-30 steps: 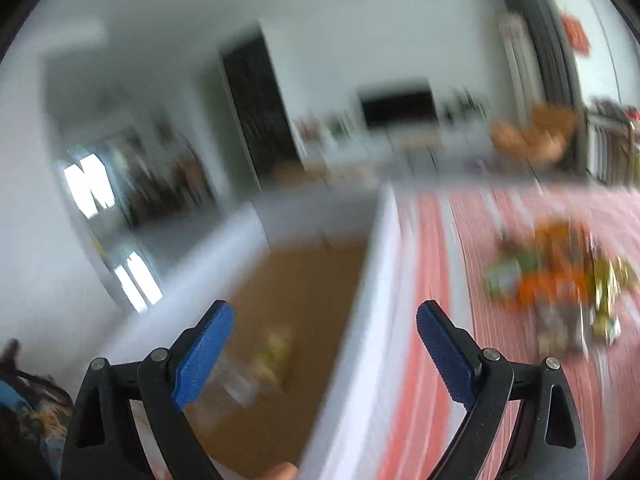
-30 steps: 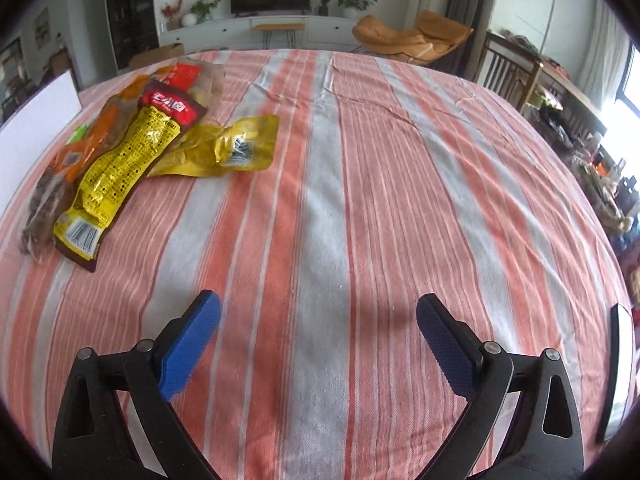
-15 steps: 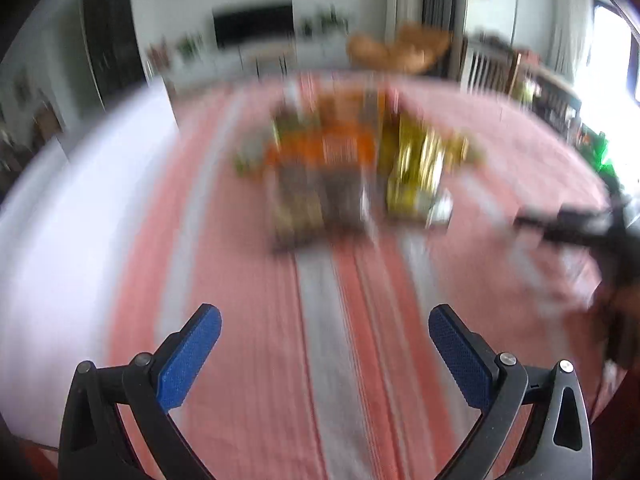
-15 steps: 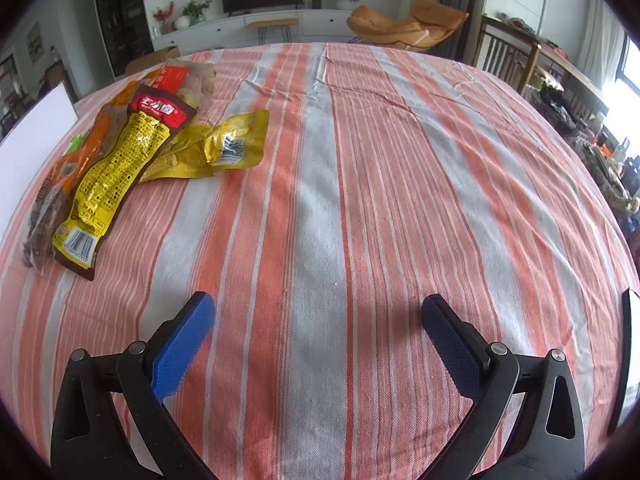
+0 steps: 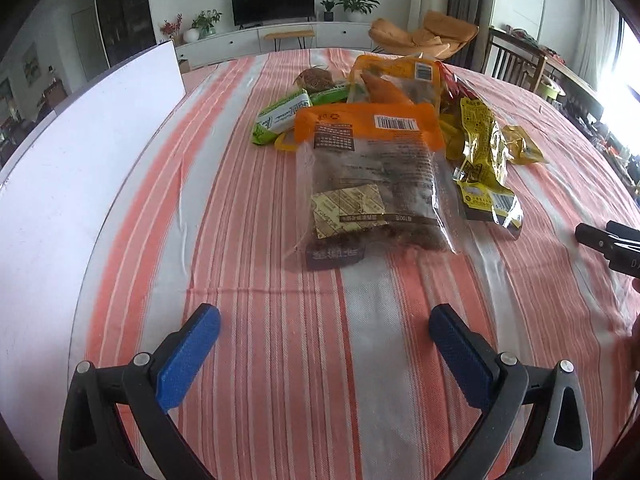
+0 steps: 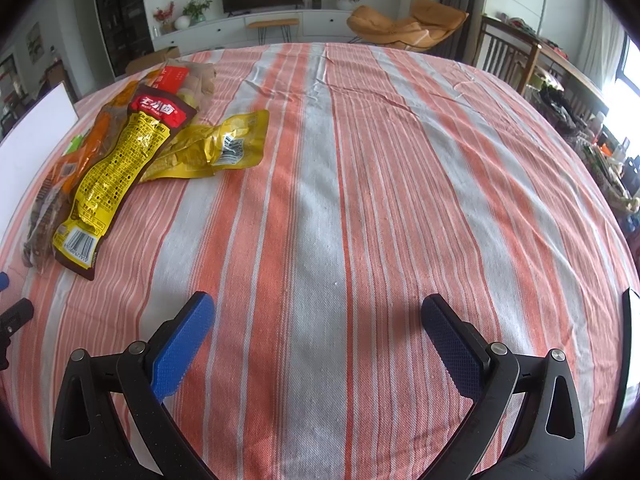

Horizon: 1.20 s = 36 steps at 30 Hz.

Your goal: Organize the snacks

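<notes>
Snacks (image 5: 372,132) lie heaped mid-surface in the left wrist view, which has swung from the white box (image 5: 80,168) onto them; the left tongs (image 5: 324,344) stand apart, empty, likely ready for another pick. Nearest, the clear pouch (image 5: 370,176) runs lengthwise away, orange header far.

In the right wrist view, the right tongs (image 6: 316,336) gape empty over bare striped cloth (image 6: 400,200); the yellow packet (image 6: 120,168) lies diagonally, its red end away from the camera.

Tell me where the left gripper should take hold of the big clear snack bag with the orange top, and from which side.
Grip the near bottom edge of the clear snack bag, coming from the near side, where the open left gripper already faces it. The bag lies flat on the striped tablecloth, and that edge is free; its orange top is crowded by the other packets.
</notes>
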Each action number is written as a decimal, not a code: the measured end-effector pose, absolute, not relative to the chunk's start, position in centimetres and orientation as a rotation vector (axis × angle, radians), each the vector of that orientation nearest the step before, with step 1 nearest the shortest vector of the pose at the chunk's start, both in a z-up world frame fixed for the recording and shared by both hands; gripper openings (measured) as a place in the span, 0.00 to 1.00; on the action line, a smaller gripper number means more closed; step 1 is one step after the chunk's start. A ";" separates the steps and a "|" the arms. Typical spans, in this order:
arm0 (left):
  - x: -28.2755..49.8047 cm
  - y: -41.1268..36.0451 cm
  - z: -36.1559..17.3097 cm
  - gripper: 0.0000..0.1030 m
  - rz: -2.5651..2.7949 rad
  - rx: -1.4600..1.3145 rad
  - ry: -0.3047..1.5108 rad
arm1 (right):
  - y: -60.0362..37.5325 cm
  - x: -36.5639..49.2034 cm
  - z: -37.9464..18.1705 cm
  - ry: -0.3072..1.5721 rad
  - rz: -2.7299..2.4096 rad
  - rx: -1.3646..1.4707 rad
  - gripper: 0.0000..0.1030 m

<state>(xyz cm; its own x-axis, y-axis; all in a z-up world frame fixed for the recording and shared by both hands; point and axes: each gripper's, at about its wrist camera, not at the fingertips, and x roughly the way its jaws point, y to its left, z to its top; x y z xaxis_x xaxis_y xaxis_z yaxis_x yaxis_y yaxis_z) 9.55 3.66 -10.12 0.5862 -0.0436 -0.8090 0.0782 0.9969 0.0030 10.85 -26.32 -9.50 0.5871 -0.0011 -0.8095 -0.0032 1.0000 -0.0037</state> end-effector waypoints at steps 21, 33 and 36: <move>9.5 3.7 -10.1 1.00 -0.071 0.038 0.942 | -26.2 11.0 -9.5 0.941 -0.001 -0.003 1.00; 9.6 3.7 -10.2 1.00 -0.071 0.038 0.942 | -26.0 11.0 -9.6 0.933 -0.014 0.005 1.00; 9.6 3.7 -10.2 1.00 -0.072 0.038 0.942 | -26.0 11.0 -9.6 0.933 -0.014 0.005 1.00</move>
